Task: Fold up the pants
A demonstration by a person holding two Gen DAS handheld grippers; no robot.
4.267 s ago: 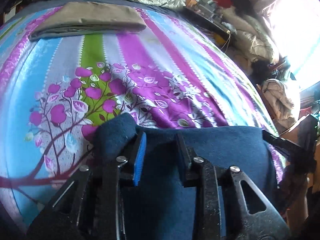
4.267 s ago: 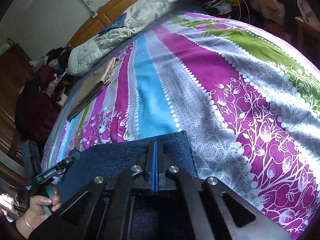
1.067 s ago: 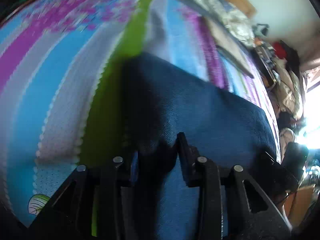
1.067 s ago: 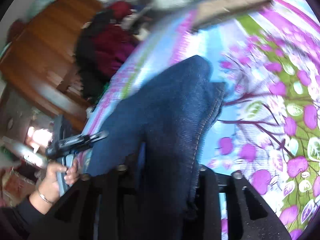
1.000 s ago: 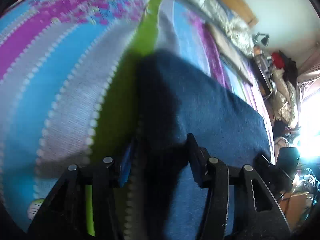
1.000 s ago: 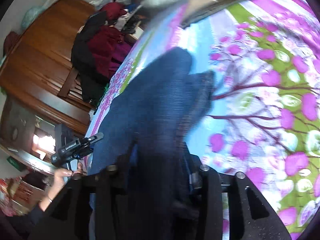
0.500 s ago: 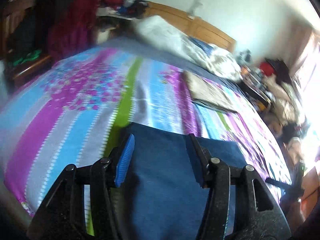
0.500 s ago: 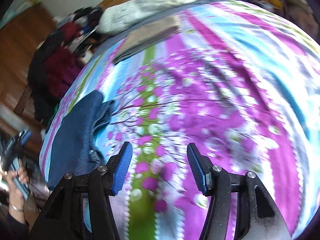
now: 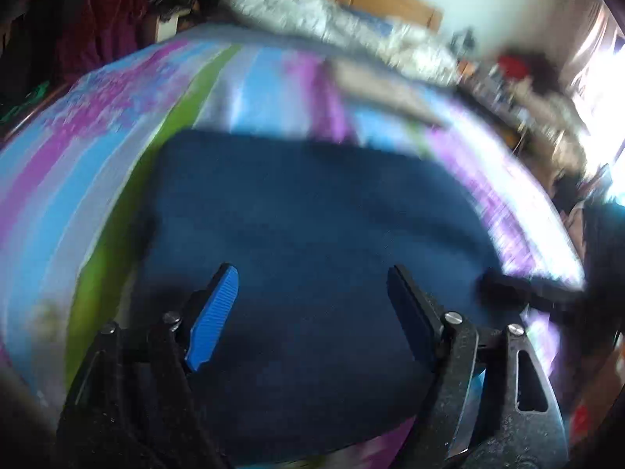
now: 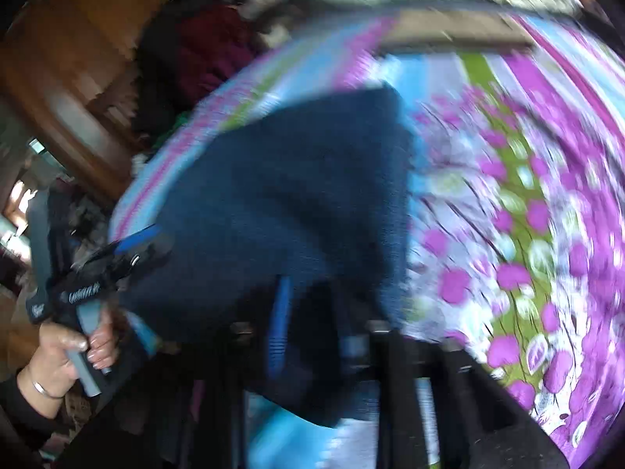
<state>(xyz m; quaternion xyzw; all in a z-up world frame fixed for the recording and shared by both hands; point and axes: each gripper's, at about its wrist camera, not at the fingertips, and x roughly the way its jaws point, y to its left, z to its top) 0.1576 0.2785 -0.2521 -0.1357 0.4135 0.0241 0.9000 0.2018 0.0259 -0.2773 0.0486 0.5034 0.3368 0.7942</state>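
The pants, of dark blue denim with a coarse woven surface, are seen folded into a thick, roughly rectangular block with rounded corners. They lie flat on a bedsheet of smooth printed cloth, striped in purple, blue, green and grey, with a pattern of purple blossoms on dark branches in the right wrist view. Both views are blurred.

The left gripper is held above the near part of the pants with its 2 jaws spread wide; nothing is gripped between them. Its fingers are black plastic with ribbed blue pads. The right gripper is seen at the near right edge of the denim block; its jaws are parted, with denim between them, but through the blur it cannot be told whether cloth is pinched.

A hand with a bracelet at the wrist is wrapped around the left gripper's handle at the left side of the pants.
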